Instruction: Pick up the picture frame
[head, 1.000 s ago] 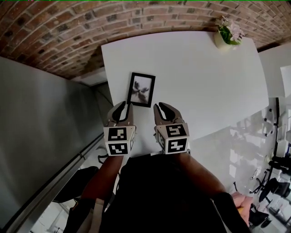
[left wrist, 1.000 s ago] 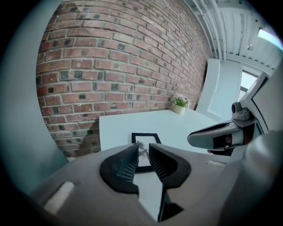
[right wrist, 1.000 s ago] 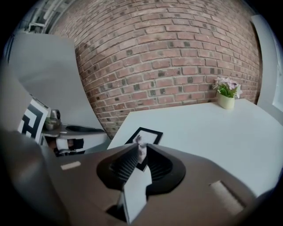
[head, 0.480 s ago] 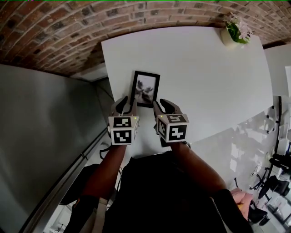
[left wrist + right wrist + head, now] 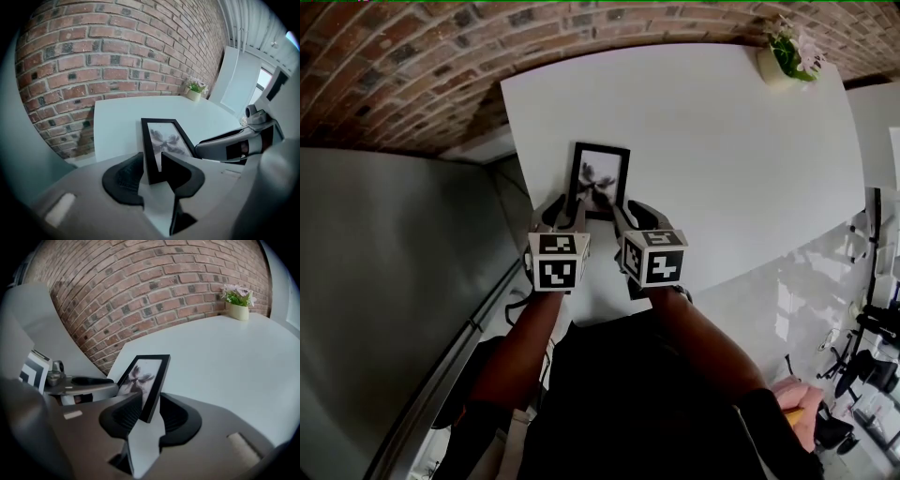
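A black picture frame (image 5: pixel 600 176) with a grey flower print lies flat near the left edge of the white table (image 5: pixel 722 159). My left gripper (image 5: pixel 563 210) is at the frame's near left corner, and that corner of the frame (image 5: pixel 161 143) sits between the spread jaws of this gripper (image 5: pixel 152 165). My right gripper (image 5: pixel 630 214) is at the near right corner, with the frame's (image 5: pixel 144 377) right edge inside the gap of that gripper (image 5: pixel 150 408). Both pairs of jaws have just been opening, and neither presses on the frame.
A small pot of flowers (image 5: pixel 787 58) stands at the table's far right corner. A brick wall (image 5: pixel 412 56) runs behind the table. The table's left edge (image 5: pixel 517 150) lies close to the frame, with a grey partition (image 5: pixel 384 262) beyond it.
Both grippers have come forward and down from short of the frame to its near edge. Their jaws have spread and now straddle the near corners.
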A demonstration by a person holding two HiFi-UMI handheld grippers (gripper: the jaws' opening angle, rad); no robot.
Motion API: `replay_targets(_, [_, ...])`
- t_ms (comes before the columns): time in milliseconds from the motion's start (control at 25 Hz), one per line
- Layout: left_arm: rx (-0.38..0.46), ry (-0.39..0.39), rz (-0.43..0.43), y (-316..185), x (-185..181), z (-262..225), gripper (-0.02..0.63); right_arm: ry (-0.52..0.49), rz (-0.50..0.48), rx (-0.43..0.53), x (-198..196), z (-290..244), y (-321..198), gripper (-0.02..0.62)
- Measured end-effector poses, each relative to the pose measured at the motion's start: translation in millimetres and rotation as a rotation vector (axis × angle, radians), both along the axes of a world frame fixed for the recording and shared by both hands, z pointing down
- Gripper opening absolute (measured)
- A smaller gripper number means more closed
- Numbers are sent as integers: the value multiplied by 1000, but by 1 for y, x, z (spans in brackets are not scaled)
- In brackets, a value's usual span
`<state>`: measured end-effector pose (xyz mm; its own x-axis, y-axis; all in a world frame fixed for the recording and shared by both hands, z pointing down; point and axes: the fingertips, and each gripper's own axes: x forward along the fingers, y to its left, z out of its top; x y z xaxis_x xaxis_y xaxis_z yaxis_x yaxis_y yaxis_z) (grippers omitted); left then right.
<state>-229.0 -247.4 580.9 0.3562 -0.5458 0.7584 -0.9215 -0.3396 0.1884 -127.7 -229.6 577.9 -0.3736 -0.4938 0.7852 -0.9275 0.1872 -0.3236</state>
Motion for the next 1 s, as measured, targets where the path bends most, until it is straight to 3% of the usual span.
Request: replay_targets(1000, [-28, 55, -6, 6, 11, 4, 112, -45, 34, -39, -2, 5, 5, 91])
